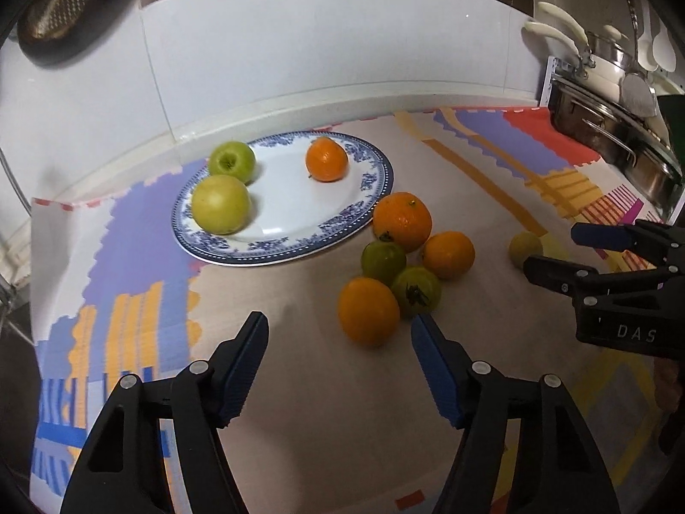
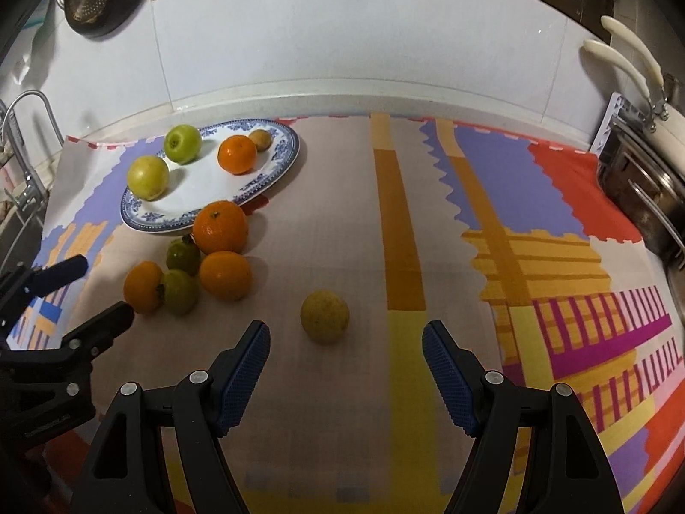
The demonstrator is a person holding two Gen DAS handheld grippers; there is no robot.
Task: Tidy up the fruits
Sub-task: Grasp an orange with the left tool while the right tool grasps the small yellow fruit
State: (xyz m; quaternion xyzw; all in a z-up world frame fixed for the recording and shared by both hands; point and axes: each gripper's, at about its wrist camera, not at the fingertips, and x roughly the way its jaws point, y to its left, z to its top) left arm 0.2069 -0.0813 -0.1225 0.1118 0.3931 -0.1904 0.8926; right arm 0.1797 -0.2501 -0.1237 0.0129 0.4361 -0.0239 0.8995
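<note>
Both the left gripper (image 1: 340, 330) and the right gripper (image 2: 346, 338) were held spread and empty above loose oranges (image 1: 368, 310) beside the plate (image 1: 376, 197).

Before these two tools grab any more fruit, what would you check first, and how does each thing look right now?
1. Left tool open, nothing between its fingers: ok.
2. Right tool open, nothing held: ok.
3. Nearest orange just ahead of the left tool, free to take: ok.
4. Lone yellow fruit ahead of the right tool, apart from the rest: ok.
5. Plate has bare room for more: ok.
6. Fruit in the pile touch; whether neighbours will roll: cannot tell.
</note>
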